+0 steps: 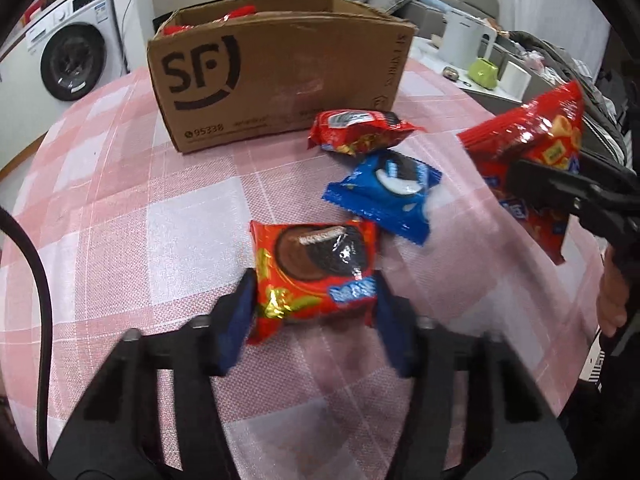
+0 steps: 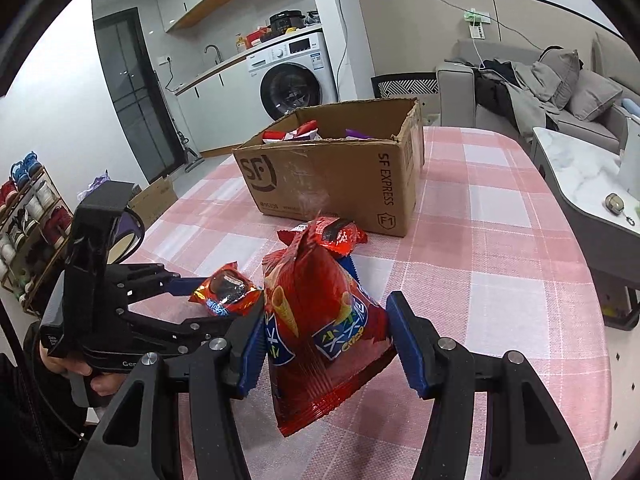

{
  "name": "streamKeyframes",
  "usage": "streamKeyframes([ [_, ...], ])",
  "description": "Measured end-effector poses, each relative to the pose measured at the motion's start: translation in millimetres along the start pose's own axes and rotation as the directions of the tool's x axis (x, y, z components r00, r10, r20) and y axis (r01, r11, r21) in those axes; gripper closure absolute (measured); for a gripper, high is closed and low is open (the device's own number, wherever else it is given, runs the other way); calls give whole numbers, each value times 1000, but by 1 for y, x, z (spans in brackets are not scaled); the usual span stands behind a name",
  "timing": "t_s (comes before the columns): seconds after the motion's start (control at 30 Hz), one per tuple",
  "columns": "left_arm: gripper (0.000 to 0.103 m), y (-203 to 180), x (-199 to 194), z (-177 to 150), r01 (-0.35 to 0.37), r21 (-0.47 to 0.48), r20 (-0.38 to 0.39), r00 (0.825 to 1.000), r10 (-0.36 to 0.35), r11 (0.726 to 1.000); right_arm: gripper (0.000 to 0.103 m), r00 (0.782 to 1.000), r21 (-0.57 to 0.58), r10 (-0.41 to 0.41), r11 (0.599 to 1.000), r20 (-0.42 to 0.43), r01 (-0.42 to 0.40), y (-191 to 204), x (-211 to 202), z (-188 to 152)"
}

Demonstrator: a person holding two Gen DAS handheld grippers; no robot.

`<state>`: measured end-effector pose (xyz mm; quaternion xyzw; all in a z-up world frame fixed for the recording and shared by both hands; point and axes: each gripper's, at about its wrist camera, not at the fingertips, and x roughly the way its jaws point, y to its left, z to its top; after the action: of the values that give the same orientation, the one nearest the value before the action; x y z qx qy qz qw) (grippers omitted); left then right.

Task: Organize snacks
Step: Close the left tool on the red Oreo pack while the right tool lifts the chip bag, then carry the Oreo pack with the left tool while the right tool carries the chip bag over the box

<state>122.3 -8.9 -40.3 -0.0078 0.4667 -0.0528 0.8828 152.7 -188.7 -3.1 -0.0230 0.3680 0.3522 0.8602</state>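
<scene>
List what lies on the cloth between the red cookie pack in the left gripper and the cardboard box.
In the left wrist view, only bare pink checked tablecloth lies straight between the red cookie pack and the cardboard box; the blue cookie pack lies off to the right.

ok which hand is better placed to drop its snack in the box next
Probably the right. Its gripper already holds the big red crisp bag lifted off the table, facing the open cardboard box. The left gripper has only closed on the red cookie pack, which looks still on the tablecloth.
</scene>
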Motion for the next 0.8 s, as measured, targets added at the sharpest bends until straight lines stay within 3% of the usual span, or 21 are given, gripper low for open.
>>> streamKeyframes([
  [0.33, 58, 11, -18, -8, 35, -22, 28, 999, -34, 999, 46, 1000, 8, -5, 1000, 18, 5, -2, -1, 1],
  [0.8, 58, 24, -70, 2, 48, -59, 168, 985, -37, 997, 46, 997, 22, -14, 1000, 75, 12, 0, -16, 7],
])
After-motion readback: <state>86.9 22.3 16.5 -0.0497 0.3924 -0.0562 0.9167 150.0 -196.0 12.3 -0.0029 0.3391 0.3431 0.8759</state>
